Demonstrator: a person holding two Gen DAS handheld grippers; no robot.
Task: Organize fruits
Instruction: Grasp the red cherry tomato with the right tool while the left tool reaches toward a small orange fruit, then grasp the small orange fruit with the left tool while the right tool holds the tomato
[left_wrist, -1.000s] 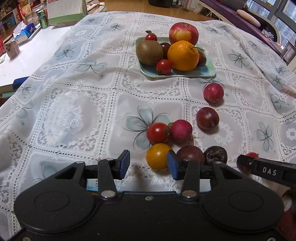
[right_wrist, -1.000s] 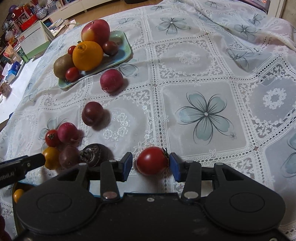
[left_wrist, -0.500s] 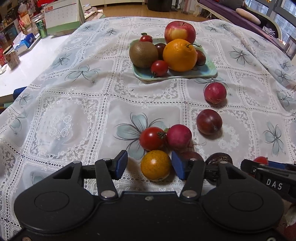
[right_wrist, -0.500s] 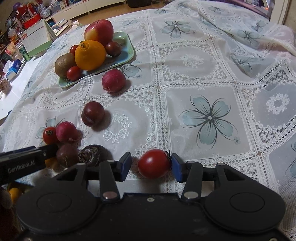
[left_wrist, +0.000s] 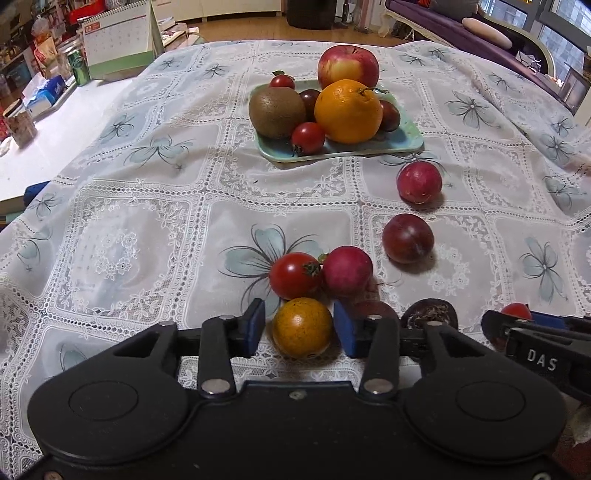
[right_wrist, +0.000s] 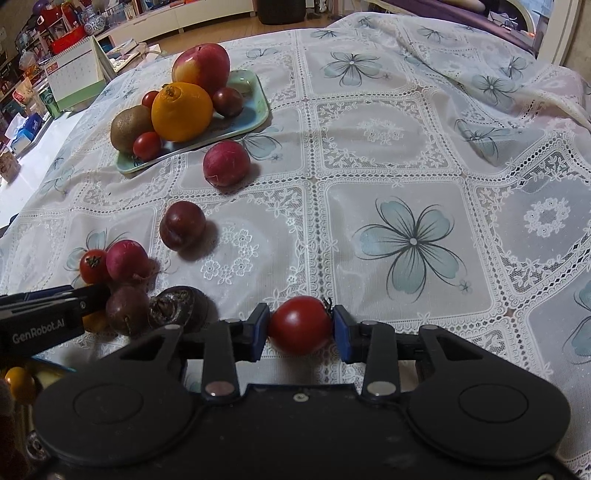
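We log a home living room: lace floral tablecloth (left_wrist: 155, 206), purple sofa (left_wrist: 443, 14), desk calendar (left_wrist: 118, 40), cluttered shelves (left_wrist: 22, 33), wooden floor (left_wrist: 240, 29).

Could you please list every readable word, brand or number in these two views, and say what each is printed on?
"DAS": white letters on the right hand-held gripper, seen in the left wrist view.
"GenRobot.AI": on the left hand-held gripper, in the right wrist view.
"02": on the red corner of the desk calendar.
The calendar's dates, the green can and the boxes are too small to read.
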